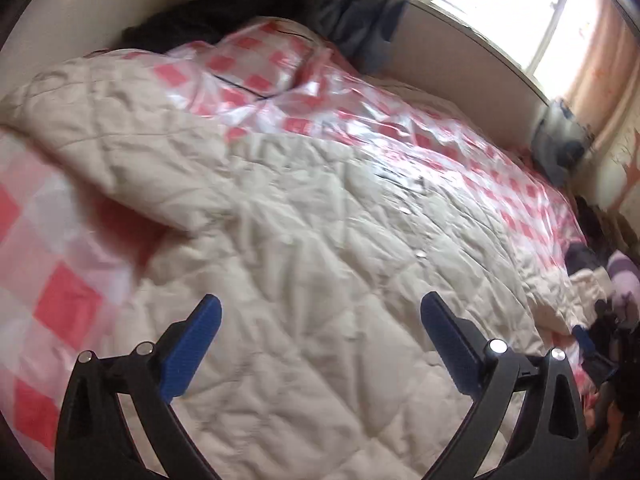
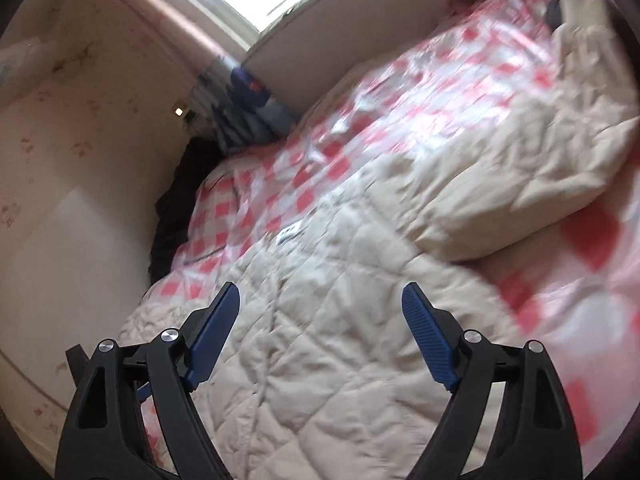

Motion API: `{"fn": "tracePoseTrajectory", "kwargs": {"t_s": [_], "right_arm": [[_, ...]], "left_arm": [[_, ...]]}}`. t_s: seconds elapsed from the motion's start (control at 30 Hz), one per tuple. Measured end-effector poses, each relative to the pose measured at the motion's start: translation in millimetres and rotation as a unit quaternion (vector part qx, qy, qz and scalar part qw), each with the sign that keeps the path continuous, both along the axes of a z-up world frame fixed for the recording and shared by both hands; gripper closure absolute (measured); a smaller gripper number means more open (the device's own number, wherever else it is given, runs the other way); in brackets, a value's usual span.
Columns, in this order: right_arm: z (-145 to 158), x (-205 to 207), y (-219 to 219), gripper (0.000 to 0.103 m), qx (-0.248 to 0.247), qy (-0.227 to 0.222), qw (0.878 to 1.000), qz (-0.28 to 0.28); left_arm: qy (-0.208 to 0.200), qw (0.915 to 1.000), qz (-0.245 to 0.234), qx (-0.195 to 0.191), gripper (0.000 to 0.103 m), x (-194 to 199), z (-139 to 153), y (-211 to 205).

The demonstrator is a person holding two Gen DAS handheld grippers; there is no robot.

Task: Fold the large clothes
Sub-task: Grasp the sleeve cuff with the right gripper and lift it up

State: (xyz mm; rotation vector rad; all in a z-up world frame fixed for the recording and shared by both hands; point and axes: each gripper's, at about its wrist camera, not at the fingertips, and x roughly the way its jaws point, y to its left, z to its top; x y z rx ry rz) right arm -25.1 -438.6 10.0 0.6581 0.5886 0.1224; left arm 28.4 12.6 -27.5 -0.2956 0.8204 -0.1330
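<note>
A large cream quilted coat (image 1: 320, 248) lies spread on a bed covered by a red-and-white checked plastic sheet (image 1: 360, 112). One sleeve (image 1: 104, 132) stretches to the left in the left wrist view. The same coat (image 2: 340, 320) fills the lower middle of the right wrist view, with a sleeve (image 2: 540, 168) at upper right. My left gripper (image 1: 320, 320) is open and empty, just above the coat's body. My right gripper (image 2: 320, 308) is open and empty, above the coat.
A pale headboard (image 1: 460, 52) runs below a bright window (image 1: 512, 12). Dark clothes (image 1: 224, 12) and blue fabric (image 1: 360, 28) are piled at the bed's far end. More clothes (image 1: 600, 280) lie at the right edge. A wall (image 2: 80, 200) borders the bed.
</note>
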Motion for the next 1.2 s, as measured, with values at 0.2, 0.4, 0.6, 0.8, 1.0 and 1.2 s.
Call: {"fn": "tracePoseTrajectory", "kwargs": {"t_s": [0.2, 0.4, 0.6, 0.8, 1.0, 1.2], "right_arm": [[5.8, -25.2, -153.2, 0.013, -0.037, 0.034, 0.987, -0.152], [-26.8, 14.3, -232.0, 0.013, 0.002, 0.086, 0.981, -0.176], [-53.8, 49.4, -255.0, 0.013, 0.026, 0.105, 0.980, -0.166], [-43.9, 76.0, -261.7, 0.090, 0.004, 0.085, 0.990, -0.116], [-30.8, 57.9, -276.0, 0.079, 0.036, 0.024, 0.991, -0.129], [-46.1, 61.3, -301.7, 0.034, 0.089, 0.056, 0.983, -0.148]], "left_arm": [[-0.022, 0.9976, -0.043, 0.049, 0.007, 11.3, -15.7, -63.6], [-0.014, 0.9998, -0.015, 0.002, 0.007, -0.7, -25.5, -63.7], [-0.043, 0.9973, -0.016, 0.057, 0.007, -0.4, -21.3, -91.1], [-0.039, 0.9966, -0.030, 0.066, 0.007, 2.7, -27.0, -109.5], [-0.035, 0.9973, -0.027, 0.059, 0.007, 2.7, -27.2, -107.2], [-0.017, 0.9987, -0.020, 0.045, 0.007, 7.5, -33.2, -101.5]]}}
